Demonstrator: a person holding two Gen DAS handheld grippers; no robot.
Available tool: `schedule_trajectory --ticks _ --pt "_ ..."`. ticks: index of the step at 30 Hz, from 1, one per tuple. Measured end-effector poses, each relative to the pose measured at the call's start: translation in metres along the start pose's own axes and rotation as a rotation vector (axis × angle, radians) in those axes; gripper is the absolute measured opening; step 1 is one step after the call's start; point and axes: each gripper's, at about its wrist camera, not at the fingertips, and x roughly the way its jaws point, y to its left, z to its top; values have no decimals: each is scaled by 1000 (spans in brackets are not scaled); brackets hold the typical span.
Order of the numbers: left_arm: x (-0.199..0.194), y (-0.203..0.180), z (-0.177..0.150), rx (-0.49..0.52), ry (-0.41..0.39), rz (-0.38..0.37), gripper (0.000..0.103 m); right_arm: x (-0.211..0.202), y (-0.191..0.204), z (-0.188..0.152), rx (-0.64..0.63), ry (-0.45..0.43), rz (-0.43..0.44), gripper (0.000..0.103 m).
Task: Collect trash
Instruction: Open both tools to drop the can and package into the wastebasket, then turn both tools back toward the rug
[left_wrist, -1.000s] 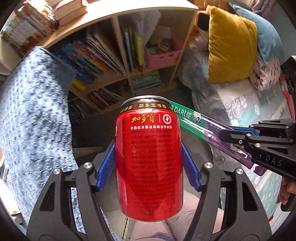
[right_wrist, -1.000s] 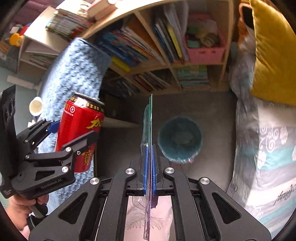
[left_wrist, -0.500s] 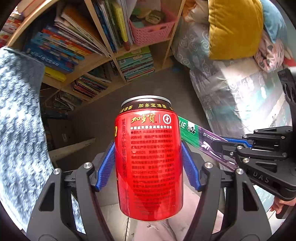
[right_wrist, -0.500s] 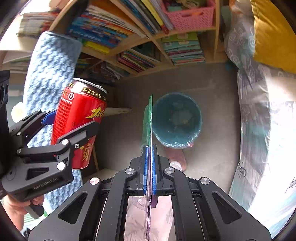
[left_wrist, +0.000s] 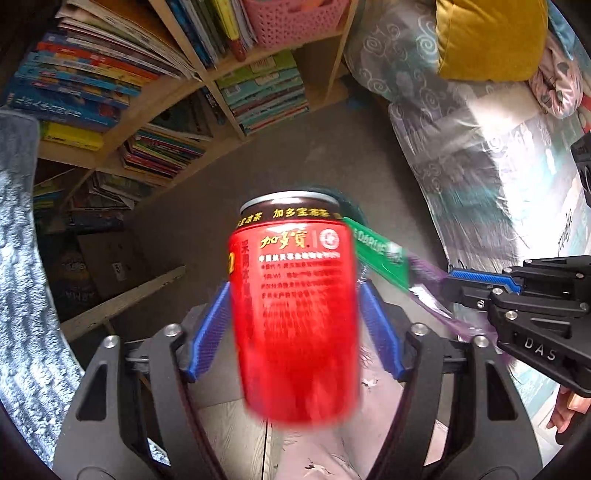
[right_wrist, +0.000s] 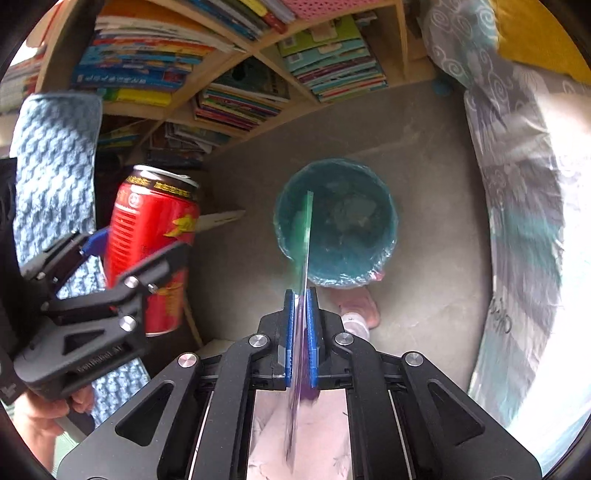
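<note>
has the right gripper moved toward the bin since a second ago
Yes. In the right wrist view the teal bin has grown larger and nearer, so the right gripper has come down toward it.

Both grippers were built from matte black plastic with angular, triangular cut-outs in their frames. The left gripper (left_wrist: 295, 325) had round silver screws at the joints of its linkage, and its fingers (left_wrist: 207, 332) were lined with blue ribbed pads. Seen from the right wrist view, its side carried small raised lettering, too blurred to read. The right gripper (right_wrist: 301, 332) had the same black frame, the same silver screw heads and the same narrow blue pads on its fingers (right_wrist: 289, 332). On its side, in the left wrist view, the white letters "DAS" were printed. The person wore pale pink trousers (right_wrist: 317, 424) with a small dark pattern.
</note>
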Motion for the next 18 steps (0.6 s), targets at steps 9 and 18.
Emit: schedule_trajectory --ticks 9,18 --pt "-8 -2 -5 -6 -34 20 88 -22 -13 5 26 -59 -6 50" --pt "-41 17 -19 -77 -86 17 88 -43 -10 6 1 -76 0 50"
